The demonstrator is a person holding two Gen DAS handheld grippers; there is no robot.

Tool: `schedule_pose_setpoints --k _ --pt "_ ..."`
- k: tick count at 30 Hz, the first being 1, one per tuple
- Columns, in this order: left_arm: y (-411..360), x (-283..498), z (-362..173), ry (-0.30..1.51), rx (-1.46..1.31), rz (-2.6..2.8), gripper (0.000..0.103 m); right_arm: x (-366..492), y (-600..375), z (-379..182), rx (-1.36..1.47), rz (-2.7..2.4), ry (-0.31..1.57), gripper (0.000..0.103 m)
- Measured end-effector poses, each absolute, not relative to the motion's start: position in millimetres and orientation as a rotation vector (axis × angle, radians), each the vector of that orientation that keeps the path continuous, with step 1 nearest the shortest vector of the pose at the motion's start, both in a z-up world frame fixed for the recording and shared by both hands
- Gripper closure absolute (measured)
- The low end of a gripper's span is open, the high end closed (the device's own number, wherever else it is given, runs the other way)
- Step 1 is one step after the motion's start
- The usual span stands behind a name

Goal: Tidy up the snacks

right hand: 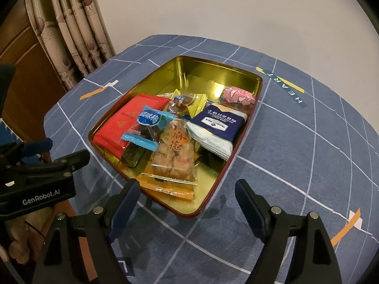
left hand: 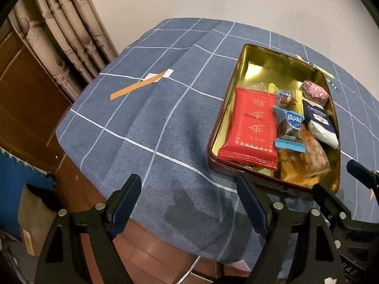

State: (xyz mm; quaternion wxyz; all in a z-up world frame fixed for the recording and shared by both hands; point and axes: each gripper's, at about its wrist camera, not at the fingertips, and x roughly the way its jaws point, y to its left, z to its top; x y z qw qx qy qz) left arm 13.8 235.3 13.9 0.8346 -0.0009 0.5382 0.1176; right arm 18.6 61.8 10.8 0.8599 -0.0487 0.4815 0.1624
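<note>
A gold-lined tin (left hand: 239,80) (right hand: 213,71) with a dark red outside sits on the blue checked cloth and holds several wrapped snacks. Among them are a red packet (left hand: 252,127) (right hand: 120,123), a blue-ended candy (left hand: 290,127) (right hand: 146,125), a clear bag of fried snack (right hand: 174,156), a navy and white packet (right hand: 215,127) and a pink wrapped sweet (right hand: 238,97). My left gripper (left hand: 189,198) is open and empty, low at the table's near edge, left of the tin. My right gripper (right hand: 187,201) is open and empty, just before the tin's near corner.
The blue cloth (left hand: 154,118) covers a wooden table whose edge drops off at the left. Curtains (left hand: 61,30) and a wooden door (left hand: 21,90) stand at the left. A cardboard box (left hand: 33,222) sits on the floor below. The left gripper also shows in the right wrist view (right hand: 59,156).
</note>
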Motion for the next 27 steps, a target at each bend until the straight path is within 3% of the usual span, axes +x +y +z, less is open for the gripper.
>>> schedule_pose_setpoints --k 27 --pt "230.1 13.8 15.2 1.131 0.005 0.220 0.023 19.8 63.1 8.8 -0.103 0.348 1.020 0.019"
